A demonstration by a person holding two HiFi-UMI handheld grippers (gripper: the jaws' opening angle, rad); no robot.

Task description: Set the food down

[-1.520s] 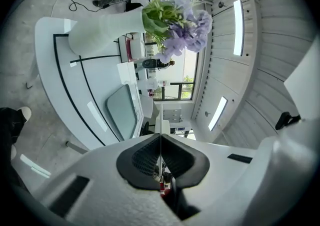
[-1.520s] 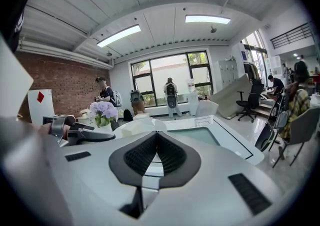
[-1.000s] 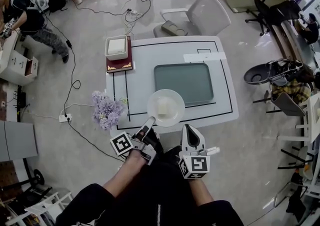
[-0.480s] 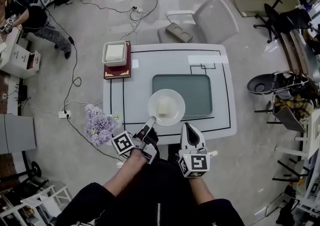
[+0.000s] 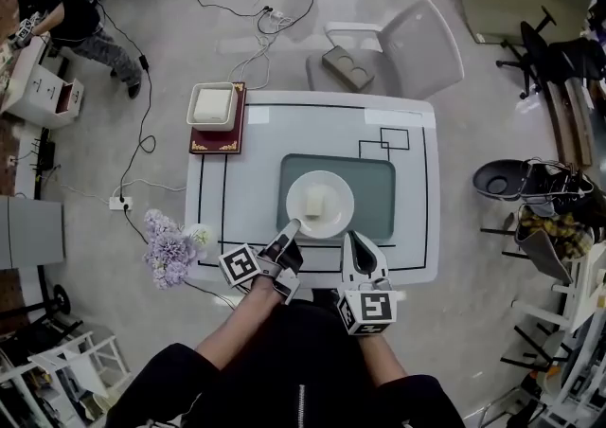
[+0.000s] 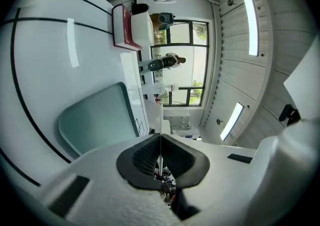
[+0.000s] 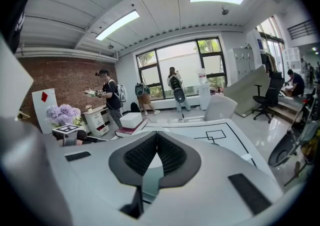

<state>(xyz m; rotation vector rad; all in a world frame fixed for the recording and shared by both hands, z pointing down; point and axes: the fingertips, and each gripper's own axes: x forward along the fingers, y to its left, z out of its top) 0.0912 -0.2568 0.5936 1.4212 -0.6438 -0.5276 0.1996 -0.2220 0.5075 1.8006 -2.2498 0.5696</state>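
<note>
two jaws of my left gripper [image 5: 291,226] pinch the rim of the round white plate [image 5: 342,209] bearing the pale block of food [image 5: 315,200], over the grey-green tray [image 5: 375,197] on the white table [image 5: 237,180]. i should lower it level and let go only once it sits flat. my right gripper [image 5: 355,240] has its jaws pressed together, empty.

table [image 5: 256,180]: white, black lines | tray [image 5: 374,189]: grey-green | plate [image 5: 339,191]: white | food [image 5: 316,201]: pale cream | book [image 5: 216,141]: dark red, gold corners | box [image 5: 213,105]: white | flowers [image 5: 170,248]: lilac

Food [image 5: 316,201] too small to identify, tray [image 5: 379,199] middle hidden under plate [image 5: 341,214], corner person [image 5: 66,5] cut off
</note>
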